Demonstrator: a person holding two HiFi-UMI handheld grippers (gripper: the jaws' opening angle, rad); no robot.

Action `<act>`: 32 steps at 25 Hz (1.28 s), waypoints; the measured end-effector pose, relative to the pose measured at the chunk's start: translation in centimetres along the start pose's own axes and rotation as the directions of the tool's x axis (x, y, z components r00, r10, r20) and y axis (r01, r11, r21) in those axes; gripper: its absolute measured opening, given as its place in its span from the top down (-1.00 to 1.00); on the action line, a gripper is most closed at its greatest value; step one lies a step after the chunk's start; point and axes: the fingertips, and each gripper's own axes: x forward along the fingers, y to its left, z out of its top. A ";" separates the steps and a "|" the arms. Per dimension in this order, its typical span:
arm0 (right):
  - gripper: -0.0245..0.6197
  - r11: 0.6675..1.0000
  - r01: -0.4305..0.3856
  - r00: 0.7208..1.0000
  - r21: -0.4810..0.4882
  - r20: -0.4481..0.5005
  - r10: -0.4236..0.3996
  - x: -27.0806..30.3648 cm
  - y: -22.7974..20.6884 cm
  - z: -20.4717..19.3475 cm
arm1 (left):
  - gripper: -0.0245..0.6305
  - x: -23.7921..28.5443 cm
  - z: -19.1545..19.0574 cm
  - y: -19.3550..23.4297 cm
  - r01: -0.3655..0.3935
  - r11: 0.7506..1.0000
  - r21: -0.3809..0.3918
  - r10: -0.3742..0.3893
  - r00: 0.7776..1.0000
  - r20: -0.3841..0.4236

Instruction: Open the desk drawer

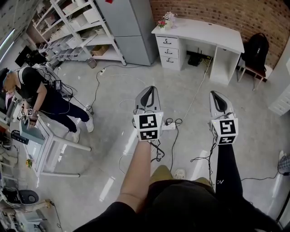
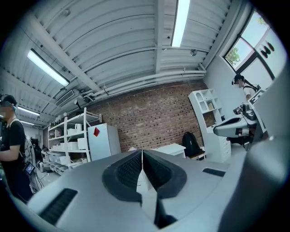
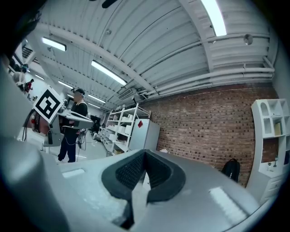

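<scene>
Drawer stack [image 1: 168,52]: 3 white drawers, one above the other, in the left end of the white desk [image 1: 199,31]. It sits well ahead of both gripper tips, a little closer to the line of the left gripper [image 1: 148,89] than to that of the right gripper [image 1: 217,93]. All 3 fronts look closed. Each front has a small dark pull at its centre, too small to tell the shape.

Handling, as a judgement: a rigid box on runners, likely light to moderate, not fragile. It should slide straight out toward the grippers. Take hold at the centre pull. The front is flat and smooth, with no other purchase. A small pull may slip out of the pads, so bite deep and pull level, not sideways.

Both grippers point level at the desk. Left gripper: jaws clenched together, nothing between them. Right gripper: same, pads meeting, empty. Neither is near the desk.

Beyond the desk is a brick wall [image 1: 217,11]. A black backpack [image 1: 255,50] is ahead and right of the right gripper. A grey cabinet [image 1: 129,27] is ahead and left of the left gripper. Floor cables [image 1: 171,136] lie between and below the 2 grippers. Another person [image 1: 43,97] stands far off to the left gripper's left.
</scene>
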 end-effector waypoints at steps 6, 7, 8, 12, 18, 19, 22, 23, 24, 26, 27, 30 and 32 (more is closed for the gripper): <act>0.92 1.000 -0.005 1.000 -0.009 0.004 0.005 -0.5 -0.6 0.4 | 0.50 0.2 0.4 -0.9 0.030 0.999 -0.011 -0.030 1.000 0.002; 0.92 1.000 -0.003 1.000 -0.009 0.006 0.003 -0.5 -0.8 0.5 | 0.37 0.5 0.5 -0.9 0.035 0.999 -0.014 -0.035 0.999 0.006; 0.92 1.000 0.000 1.000 -0.008 0.007 0.000 -0.5 -1.0 0.6 | 0.26 0.7 0.6 -0.9 0.040 0.999 -0.018 -0.040 0.999 0.012; 0.92 1.000 0.012 1.000 0.000 0.012 -0.012 -0.2 -1.4 0.6 | -0.03 1.3 0.8 -1.0 0.069 0.997 -0.034 -0.068 0.997 0.028; 0.92 1.000 0.006 1.000 -0.013 -0.013 -0.006 1.4 -2.0 -0.5 | -0.16 3.8 0.4 -1.5 0.109 0.993 -0.045 -0.108 0.994 0.028; 0.92 1.000 0.005 1.000 -0.017 -0.017 -0.005 1.8 -2.1 -0.7 | -0.17 4.3 0.3 -1.6 0.112 0.993 -0.047 -0.111 0.993 0.030; 0.92 1.000 0.003 1.000 -0.027 -0.022 -0.003 3.4 -2.8 -1.2 | -0.17 6.2 -0.2 -1.5 0.121 0.991 -0.054 -0.120 0.992 0.031; 0.92 1.000 0.003 1.000 -0.028 -0.023 -0.003 4.1 -3.1 -1.3 | -0.17 6.9 -0.3 -1.4 0.123 0.991 -0.055 -0.121 0.992 0.032; 0.92 1.000 0.003 1.000 -0.027 -0.023 -0.003 4.8 -3.4 -1.4 | -0.17 7.7 -0.3 -1.3 0.125 0.991 -0.055 -0.123 0.992 0.033; 0.92 1.000 0.004 1.000 -0.026 -0.027 -0.004 6.3 -4.0 -1.6 | -0.17 9.2 -0.3 -1.0 0.129 0.990 -0.053 -0.128 0.991 0.033; 0.92 1.000 0.003 1.000 -0.026 -0.029 -0.004 7.2 -4.2 -1.8 | -0.17 10.0 -0.5 -0.8 0.132 0.990 -0.052 -0.130 0.991 0.033; 0.92 1.000 -0.006 0.999 -0.029 -0.037 0.005 10.2 -4.7 -2.9 | -0.17 13.1 -1.2 0.0 0.136 0.989 -0.051 -0.134 0.990 0.032; 0.92 0.999 -0.011 0.999 -0.031 -0.046 0.010 12.4 -5.3 -3.7 | -0.17 15.4 -1.7 0.5 0.138 0.989 -0.050 -0.137 0.990 0.027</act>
